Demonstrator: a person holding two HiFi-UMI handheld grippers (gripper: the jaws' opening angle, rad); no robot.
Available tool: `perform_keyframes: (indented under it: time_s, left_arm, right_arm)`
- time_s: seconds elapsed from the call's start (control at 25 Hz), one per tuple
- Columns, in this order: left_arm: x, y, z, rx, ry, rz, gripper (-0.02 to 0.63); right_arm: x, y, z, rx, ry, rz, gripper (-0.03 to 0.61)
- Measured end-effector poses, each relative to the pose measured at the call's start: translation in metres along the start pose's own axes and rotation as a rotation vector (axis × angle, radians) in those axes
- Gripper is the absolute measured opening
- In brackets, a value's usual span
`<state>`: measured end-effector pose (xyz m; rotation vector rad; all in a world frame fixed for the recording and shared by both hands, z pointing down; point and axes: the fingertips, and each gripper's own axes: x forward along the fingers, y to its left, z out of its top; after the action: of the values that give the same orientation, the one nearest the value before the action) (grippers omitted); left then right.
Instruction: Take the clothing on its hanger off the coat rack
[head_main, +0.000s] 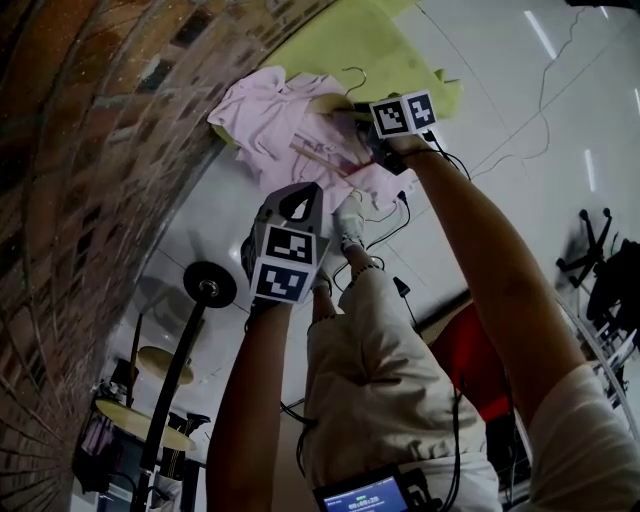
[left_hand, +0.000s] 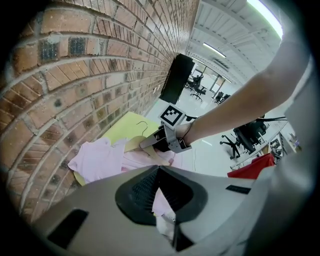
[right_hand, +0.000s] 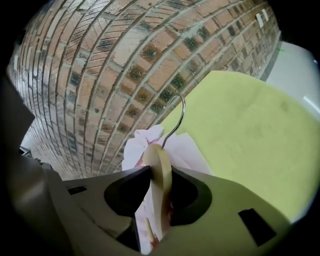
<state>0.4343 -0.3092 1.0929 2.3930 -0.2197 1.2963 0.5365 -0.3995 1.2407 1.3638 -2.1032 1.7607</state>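
A pink garment (head_main: 270, 115) on a wooden hanger (head_main: 330, 105) lies on a yellow-green mat (head_main: 340, 40) by the brick wall. My right gripper (head_main: 365, 135) is at the hanger's neck. In the right gripper view the hanger (right_hand: 159, 165) stands between the jaws of that gripper (right_hand: 159, 182), with small gaps beside it, so it is open. The metal hook (right_hand: 177, 117) rises past them. My left gripper (left_hand: 165, 215) is shut on a fold of the pink garment (left_hand: 97, 160). In the head view the left gripper (head_main: 300, 195) is nearer to me than the right one.
The brick wall (head_main: 90, 150) runs along the left. A black pole with a round top (head_main: 208, 285), likely the coat rack, stands at the lower left beside yellow round tops (head_main: 165, 365). Cables (head_main: 520, 140) cross the pale floor. Office chairs (left_hand: 250, 135) and a red object (head_main: 470, 350) are on the right.
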Motion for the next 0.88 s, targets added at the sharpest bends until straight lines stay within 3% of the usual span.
perform_keyframes:
  time_s: [0.28, 0.4, 0.72, 0.8, 0.88]
  left_arm:
    - [0.005, 0.000, -0.003, -0.005, -0.016, 0.012, -0.017]
    - [0.006, -0.001, -0.002, -0.004, -0.026, 0.015, -0.017]
    - [0.009, -0.006, 0.008, 0.003, -0.037, 0.017, -0.017]
    - [0.010, -0.005, 0.011, 0.005, -0.044, 0.016, -0.017]
    - [0.009, -0.005, 0.012, -0.002, -0.048, 0.020, -0.017]
  right_arm:
    - [0.008, -0.023, -0.003, 0.077, -0.037, -0.102, 0.129]
    - [0.010, -0.039, -0.004, 0.108, -0.037, -0.206, 0.158]
    - [0.006, -0.062, -0.011, 0.070, 0.047, -0.517, 0.173]
    - [0.008, -0.054, -0.013, 0.021, 0.086, -0.565, 0.173]
    - [0.015, -0.047, -0.005, -0.111, 0.097, -0.590, 0.181]
